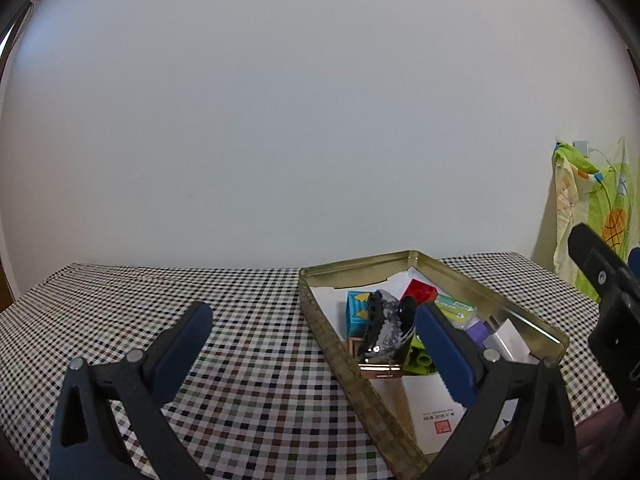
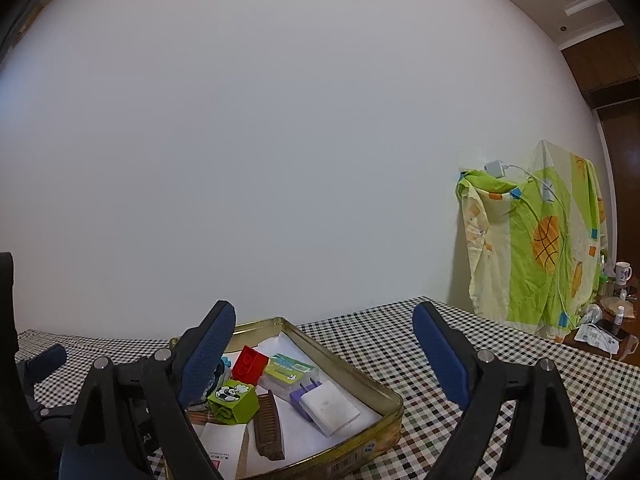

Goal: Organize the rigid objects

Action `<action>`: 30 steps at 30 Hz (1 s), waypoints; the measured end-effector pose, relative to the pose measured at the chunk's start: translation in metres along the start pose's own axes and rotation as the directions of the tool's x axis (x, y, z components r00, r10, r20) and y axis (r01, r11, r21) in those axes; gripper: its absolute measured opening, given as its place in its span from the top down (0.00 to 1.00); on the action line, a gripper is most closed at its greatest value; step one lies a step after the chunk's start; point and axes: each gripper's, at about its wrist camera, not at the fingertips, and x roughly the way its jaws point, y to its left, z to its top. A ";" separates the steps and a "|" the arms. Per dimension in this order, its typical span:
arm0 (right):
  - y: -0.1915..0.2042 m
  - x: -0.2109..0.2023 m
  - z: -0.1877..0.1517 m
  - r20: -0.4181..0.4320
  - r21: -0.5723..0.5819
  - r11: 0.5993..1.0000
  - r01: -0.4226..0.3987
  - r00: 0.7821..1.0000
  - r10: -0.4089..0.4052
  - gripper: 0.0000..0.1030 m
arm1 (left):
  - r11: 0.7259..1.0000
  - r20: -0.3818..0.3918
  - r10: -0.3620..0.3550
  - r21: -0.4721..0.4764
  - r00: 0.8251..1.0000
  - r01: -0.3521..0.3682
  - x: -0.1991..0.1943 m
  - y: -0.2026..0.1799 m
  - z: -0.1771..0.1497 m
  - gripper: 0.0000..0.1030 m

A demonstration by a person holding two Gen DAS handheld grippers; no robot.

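Observation:
A gold metal tin [image 1: 340,354] [image 2: 390,394] lies on the checkered table. It holds a red brick [image 2: 250,364], a green brick [image 2: 233,401], a white charger [image 2: 328,407], a wooden comb [image 2: 269,426], a green-labelled clear box [image 2: 289,372], a black hair claw [image 1: 382,328], a teal box [image 1: 356,312] and a white card [image 1: 434,412]. My left gripper [image 1: 314,318] is open and empty above the table, its right finger over the tin. My right gripper [image 2: 324,318] is open and empty above the tin's near end.
The checkered tablecloth [image 1: 248,360] covers the table up to a white wall. A green patterned cloth [image 2: 536,248] hangs at the right. A side table with a mug [image 2: 623,273] and small items stands at the far right.

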 end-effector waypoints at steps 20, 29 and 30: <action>-0.001 0.001 0.000 -0.017 -0.001 1.000 0.014 1.000 -0.014 0.10 | 1.000 -0.011 0.019 0.011 1.000 -0.019 0.008 -0.002 -0.001 0.00; -0.001 0.001 0.000 -0.020 -0.008 1.000 0.009 1.000 -0.009 0.10 | 1.000 -0.009 0.015 0.019 1.000 -0.015 0.006 -0.002 0.000 0.00; -0.001 0.002 -0.001 -0.020 -0.009 1.000 0.009 1.000 -0.009 0.10 | 1.000 -0.010 0.014 0.018 1.000 -0.014 0.006 -0.002 0.000 0.00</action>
